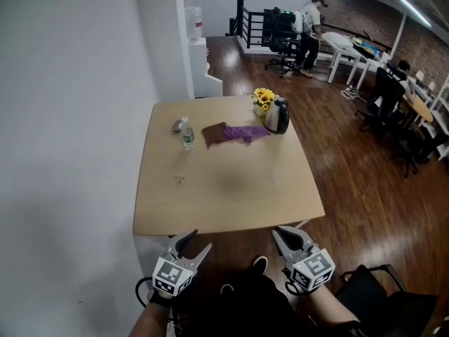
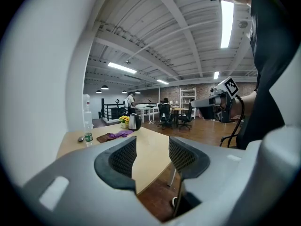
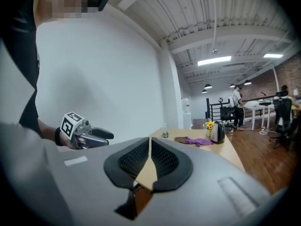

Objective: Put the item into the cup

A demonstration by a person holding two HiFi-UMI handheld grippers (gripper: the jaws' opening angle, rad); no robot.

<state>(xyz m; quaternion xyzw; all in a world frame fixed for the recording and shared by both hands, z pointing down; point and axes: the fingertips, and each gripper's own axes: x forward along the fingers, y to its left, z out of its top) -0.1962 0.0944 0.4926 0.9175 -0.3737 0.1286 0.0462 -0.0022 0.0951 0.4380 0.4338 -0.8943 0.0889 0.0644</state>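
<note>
Below the near edge of the table point(image 1: 210, 223), at left: left gripper point(image 1: 202, 239), jaws wide apart, nothing between them. Across the table's far side: small grey item point(image 1: 177, 126) just beside a water bottle point(image 1: 187, 135); brown and purple cloths point(image 1: 235, 133); kettle point(image 1: 277, 116) (yellow flowers point(image 1: 263, 98) just behind). At right: right gripper point(image 1: 278, 232), jaws closed together, empty.

Even indoor light, moderately bright. Source is the ceiling strip lights point(image 2: 226, 18), blown out at 1 o'clock in the left gripper view and milder at 2 o'clock in the right gripper view. Head view: faint soft shadow patch mid-surface point(image 1: 210, 202), slight sheen on the wood floor point(image 1: 351, 160) at 3 o'clock. Gripper views: heavy fisheye, black vignetted corners, straight beams bowed.
</note>
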